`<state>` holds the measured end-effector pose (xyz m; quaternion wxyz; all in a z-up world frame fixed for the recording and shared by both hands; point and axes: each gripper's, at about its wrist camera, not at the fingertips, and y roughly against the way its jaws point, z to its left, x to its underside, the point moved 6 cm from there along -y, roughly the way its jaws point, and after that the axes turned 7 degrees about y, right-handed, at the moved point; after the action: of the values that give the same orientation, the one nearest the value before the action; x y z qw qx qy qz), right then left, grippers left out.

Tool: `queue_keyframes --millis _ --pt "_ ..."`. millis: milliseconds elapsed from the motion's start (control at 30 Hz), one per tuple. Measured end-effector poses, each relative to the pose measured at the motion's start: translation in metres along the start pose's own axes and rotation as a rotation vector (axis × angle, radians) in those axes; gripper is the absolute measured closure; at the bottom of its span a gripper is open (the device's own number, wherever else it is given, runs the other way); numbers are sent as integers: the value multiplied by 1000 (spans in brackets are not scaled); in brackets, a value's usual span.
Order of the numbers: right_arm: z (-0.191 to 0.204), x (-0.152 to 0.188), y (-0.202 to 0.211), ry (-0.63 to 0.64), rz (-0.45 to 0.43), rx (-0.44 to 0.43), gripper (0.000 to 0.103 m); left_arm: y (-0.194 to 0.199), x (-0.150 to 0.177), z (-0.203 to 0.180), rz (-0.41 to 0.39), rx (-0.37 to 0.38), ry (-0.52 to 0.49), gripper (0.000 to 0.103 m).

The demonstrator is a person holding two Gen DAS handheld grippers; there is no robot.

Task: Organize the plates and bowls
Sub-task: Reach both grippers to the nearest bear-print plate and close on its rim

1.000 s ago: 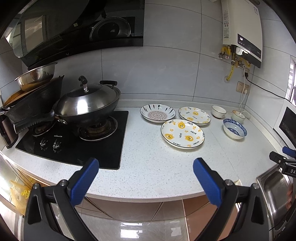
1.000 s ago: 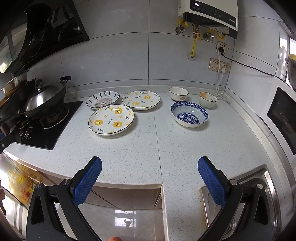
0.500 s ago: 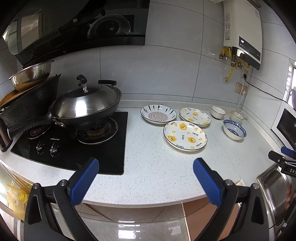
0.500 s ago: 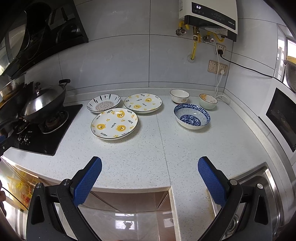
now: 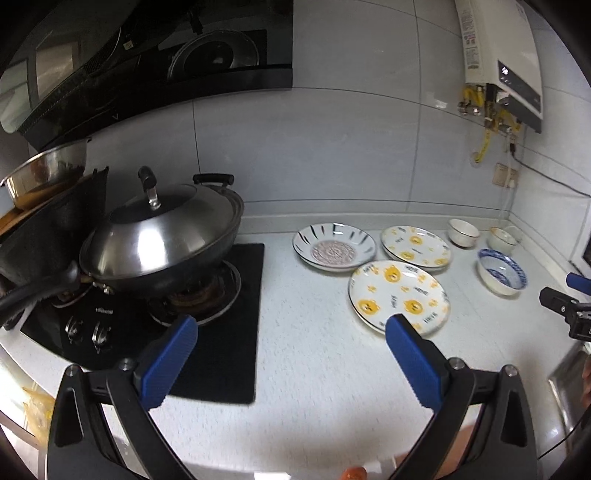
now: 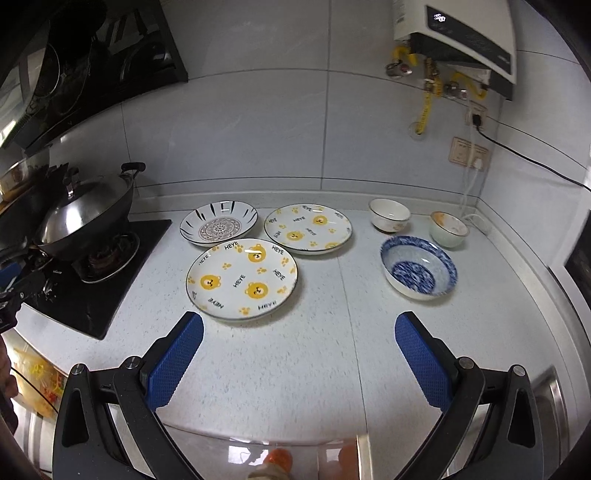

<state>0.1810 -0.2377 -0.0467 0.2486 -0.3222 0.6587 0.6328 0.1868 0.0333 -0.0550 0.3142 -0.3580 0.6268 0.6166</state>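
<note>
Both grippers hover over the near edge of the desk (image 6: 325, 369), jaws spread wide, nothing held. Nothing stacked yet; this looks like the approach to a first pick.

Task things, right wrist view: near bear plate (image 6: 242, 284) closest, mid-desk; second bear plate (image 6: 308, 229) just behind it to the right, rims close, can't tell if touching; striped plate (image 6: 218, 228) far left of those. Blue bowl (image 6: 419, 273) right of the plates, apart. Two small white bowls at the far wall: left one (image 6: 389, 215), right one (image 6: 448, 229).

Likely best: right gripper (image 6: 299, 354) takes the near bear plate by its near rim, one jaw under the lip and one on top, lift level, set on the matching plate. Left gripper (image 5: 291, 356) sits lower left of the same plate (image 5: 400, 295); its right finger (image 5: 413, 363) overlaps that rim in view.

In the way: lidded wok (image 5: 162, 240) on the black hob (image 5: 229, 332) at left, clear of the plates. Sink (image 6: 550, 406) at near right. Water heater (image 6: 458, 33) and cable (image 6: 517, 153) above the bowls. Glazed rims look slippery; shallow lip gives little purchase.
</note>
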Motion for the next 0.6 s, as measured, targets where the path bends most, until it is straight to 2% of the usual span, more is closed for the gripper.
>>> queue_keyframes --millis 100,267,500,600 --pt "-6 -13 -45 -2 15 -47 1 -35 -8 -17 25 -22 -18 0" --pt "-12 -30 -119 23 72 -124 1 -98 -20 -43 88 -34 13 0" --pt "-2 -28 -206 59 194 -241 1 -180 7 -72 288 -34 3 2" --pt "2 -22 -234 58 256 -273 1 -208 17 -84 384 8 19 4"
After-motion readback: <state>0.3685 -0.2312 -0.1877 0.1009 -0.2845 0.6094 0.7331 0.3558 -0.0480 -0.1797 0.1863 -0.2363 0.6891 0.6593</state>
